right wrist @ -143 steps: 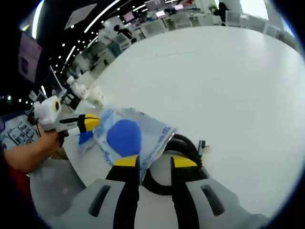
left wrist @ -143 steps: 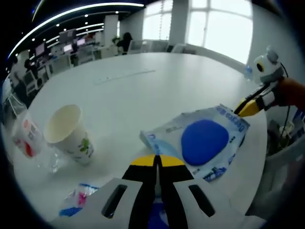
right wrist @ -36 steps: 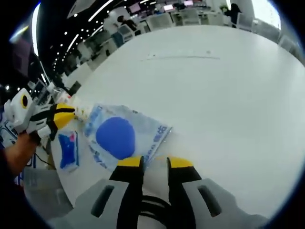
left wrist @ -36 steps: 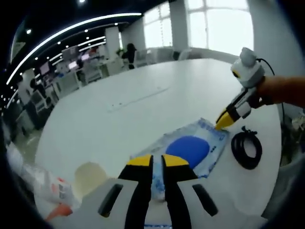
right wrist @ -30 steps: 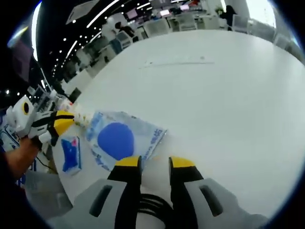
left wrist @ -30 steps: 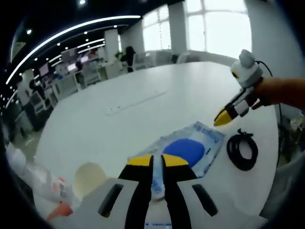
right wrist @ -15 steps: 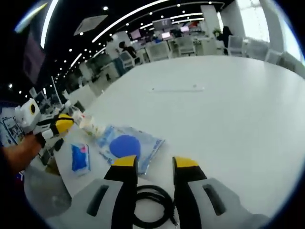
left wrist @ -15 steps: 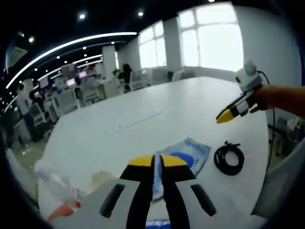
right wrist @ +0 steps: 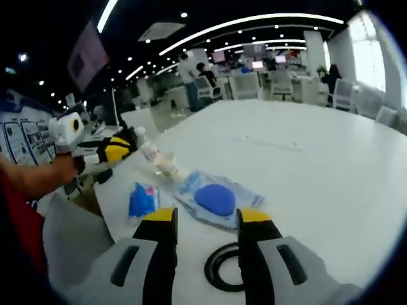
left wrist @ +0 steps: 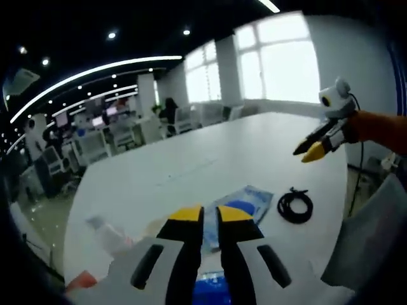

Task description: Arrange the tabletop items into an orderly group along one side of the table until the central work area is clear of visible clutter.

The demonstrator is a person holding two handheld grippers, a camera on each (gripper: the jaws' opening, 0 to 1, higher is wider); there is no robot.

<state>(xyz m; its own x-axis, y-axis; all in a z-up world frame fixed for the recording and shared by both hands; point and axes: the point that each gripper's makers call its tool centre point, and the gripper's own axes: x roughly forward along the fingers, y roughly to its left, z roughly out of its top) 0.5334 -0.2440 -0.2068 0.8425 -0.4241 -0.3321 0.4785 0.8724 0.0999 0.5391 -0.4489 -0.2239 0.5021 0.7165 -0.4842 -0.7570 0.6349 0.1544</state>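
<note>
On the near edge of the white table (left wrist: 210, 165), left to right in the left gripper view: a clear bottle (left wrist: 108, 234) lying down, a pale cup (left wrist: 154, 227) just beside it, then the left gripper (left wrist: 203, 216) in the foreground, jaws nearly pressed together, pinching nothing. Just past the tips, a blue-and-white pouch (left wrist: 238, 210) flat on the table; right of it, apart, a coiled black cable (left wrist: 295, 206). Farther right, up off the table, the right gripper (left wrist: 310, 151) in a hand (left wrist: 381, 130), empty.

Over in the right gripper view: the left gripper (right wrist: 117, 150) at far left, above the table edge. Next a small blue packet (right wrist: 143, 198), the bottle (right wrist: 159, 162) behind it, the pouch (right wrist: 216, 198) in the middle, the cable (right wrist: 224, 270) nearest. Right gripper (right wrist: 206, 222) jaws spread wide, holding nothing. Table centre beyond looks bare.
</note>
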